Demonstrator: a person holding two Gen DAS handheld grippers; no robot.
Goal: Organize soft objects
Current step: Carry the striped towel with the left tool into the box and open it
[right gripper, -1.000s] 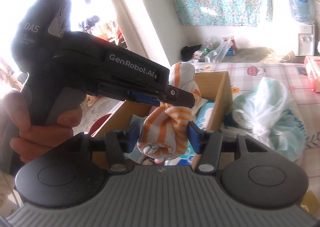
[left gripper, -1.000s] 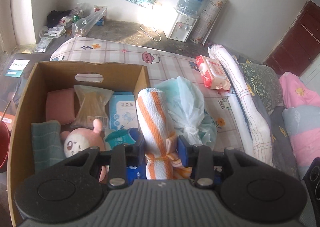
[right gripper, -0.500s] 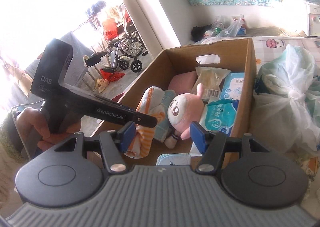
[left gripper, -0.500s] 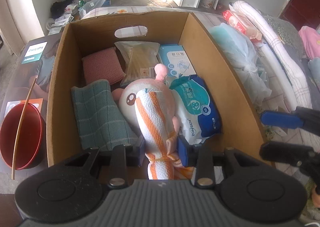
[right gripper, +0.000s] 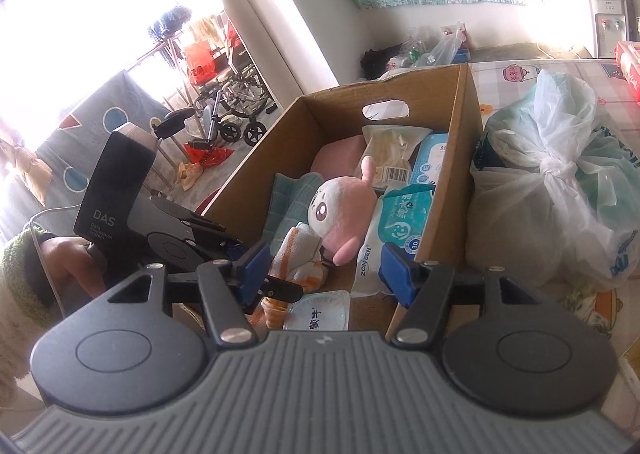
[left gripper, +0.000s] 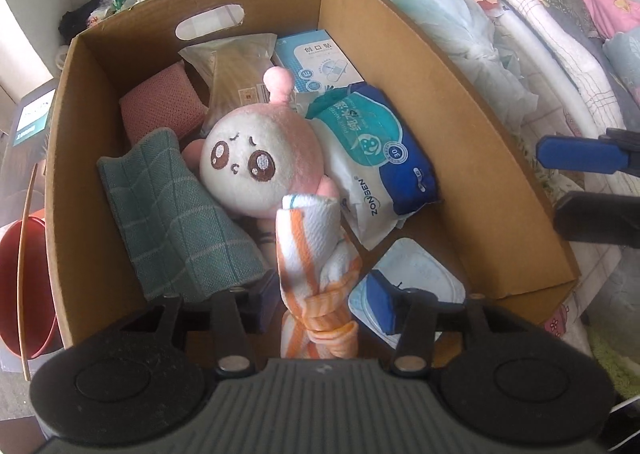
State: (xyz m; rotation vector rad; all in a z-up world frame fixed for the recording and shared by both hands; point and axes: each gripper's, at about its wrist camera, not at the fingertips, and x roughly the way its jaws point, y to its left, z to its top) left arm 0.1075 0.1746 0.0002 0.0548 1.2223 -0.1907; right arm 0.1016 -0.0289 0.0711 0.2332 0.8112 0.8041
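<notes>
A white towel with orange stripes, knotted at its near end, stands in the front of the cardboard box, leaning on a pink and white plush toy. My left gripper points down into the box with the knot between its jaws. The jaws are opening, and a gap shows on each side of the towel. My right gripper is open and holds nothing, hovering at the box's near right corner. The right wrist view shows the towel below the left gripper's fingers.
In the box lie a green checked cloth, a pink cloth, a wipes pack, a blue plaster box and a sealed white cup. A tied plastic bag sits right of the box. A red bucket stands on its left.
My left gripper has come down into the box with the towel and its jaws have spread off it. My right gripper let go of the towel and drew back to the box's right.
</notes>
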